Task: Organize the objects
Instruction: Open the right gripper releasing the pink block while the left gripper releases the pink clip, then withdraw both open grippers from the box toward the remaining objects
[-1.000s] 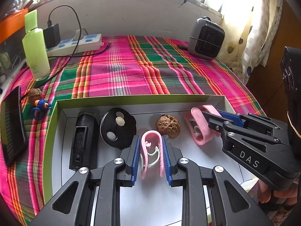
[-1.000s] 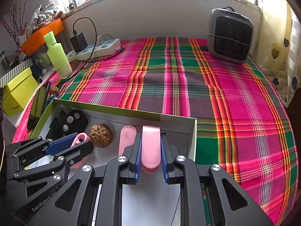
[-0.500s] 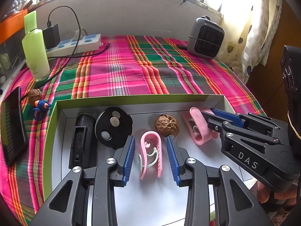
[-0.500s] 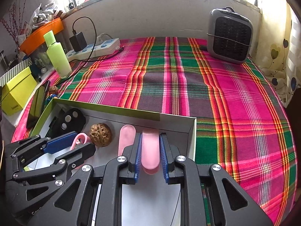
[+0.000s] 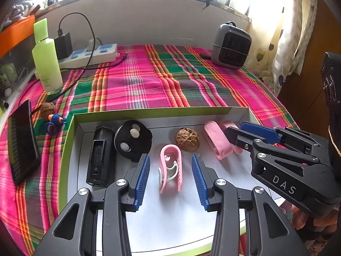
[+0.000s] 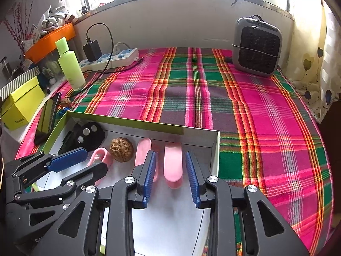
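Note:
A shallow green-rimmed box [image 5: 70, 140] with a white floor lies on the plaid cloth. In it lie a black case [image 5: 100, 155], a black disc [image 5: 133, 140], a pink clip [image 5: 170, 168], a walnut [image 5: 187, 140] and two pink pieces [image 5: 215, 143]. My left gripper [image 5: 170, 179] is open, its jaws on either side of the pink clip and apart from it. My right gripper [image 6: 171, 177] is open around the right pink piece [image 6: 173, 162]; the other pink piece [image 6: 143, 150] lies just left of it. The walnut [image 6: 121, 149] and the clip [image 6: 100, 156] show there too.
A phone [image 5: 22, 143], a second walnut [image 5: 47, 107] and a small blue toy [image 5: 54, 121] lie left of the box. A green bottle [image 5: 46, 64], a power strip [image 5: 89, 54] and a grey heater [image 6: 256, 47] stand at the back. A yellow box [image 6: 19, 104] sits far left.
Both grippers have opened. The left let go of the pink clip, and the right let go of the pink piece. Both things now lie in the box.

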`<state>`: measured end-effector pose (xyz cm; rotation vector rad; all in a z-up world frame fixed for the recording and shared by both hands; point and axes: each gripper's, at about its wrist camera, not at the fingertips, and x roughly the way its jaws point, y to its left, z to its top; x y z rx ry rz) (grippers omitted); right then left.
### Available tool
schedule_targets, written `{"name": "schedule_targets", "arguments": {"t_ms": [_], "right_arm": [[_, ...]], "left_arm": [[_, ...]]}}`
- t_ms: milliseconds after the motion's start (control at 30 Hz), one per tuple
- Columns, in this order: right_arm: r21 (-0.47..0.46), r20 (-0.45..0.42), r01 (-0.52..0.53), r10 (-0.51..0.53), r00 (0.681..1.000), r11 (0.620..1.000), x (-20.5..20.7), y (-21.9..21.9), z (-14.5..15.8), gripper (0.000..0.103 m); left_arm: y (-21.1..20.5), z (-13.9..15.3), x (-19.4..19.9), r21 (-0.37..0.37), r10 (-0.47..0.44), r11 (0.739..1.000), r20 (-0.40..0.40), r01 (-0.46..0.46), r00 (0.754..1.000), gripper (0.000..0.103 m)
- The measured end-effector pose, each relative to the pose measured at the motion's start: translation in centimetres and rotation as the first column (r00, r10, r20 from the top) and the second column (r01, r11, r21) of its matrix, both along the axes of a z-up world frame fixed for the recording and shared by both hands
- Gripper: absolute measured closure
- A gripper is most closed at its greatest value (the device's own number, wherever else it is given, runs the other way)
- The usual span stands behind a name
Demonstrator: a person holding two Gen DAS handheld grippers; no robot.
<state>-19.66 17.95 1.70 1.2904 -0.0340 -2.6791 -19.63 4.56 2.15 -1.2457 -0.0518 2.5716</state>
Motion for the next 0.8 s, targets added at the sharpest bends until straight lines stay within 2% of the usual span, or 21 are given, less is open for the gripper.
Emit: {"name": "schedule_targets", "arguments": {"t_ms": [400, 800], "right_arm": [[-0.007, -0.026, 0.004, -0.004, 1.0, 1.0, 1.7, -0.2, 0.7, 0.072], [-0.014, -0.055, 0.006, -0.006, 0.998, 1.0, 3.7, -0.2, 1.4, 0.071]], "left_arm": [[-0.4, 1.1, 1.8, -0.046, 0.024, 0.999, -0.051, -0.026, 0.998, 0.063], [-1.3, 1.6, 3.2, -0.036, 0.047, 0.998, -0.056, -0.049, 0.997, 0.063]]}}
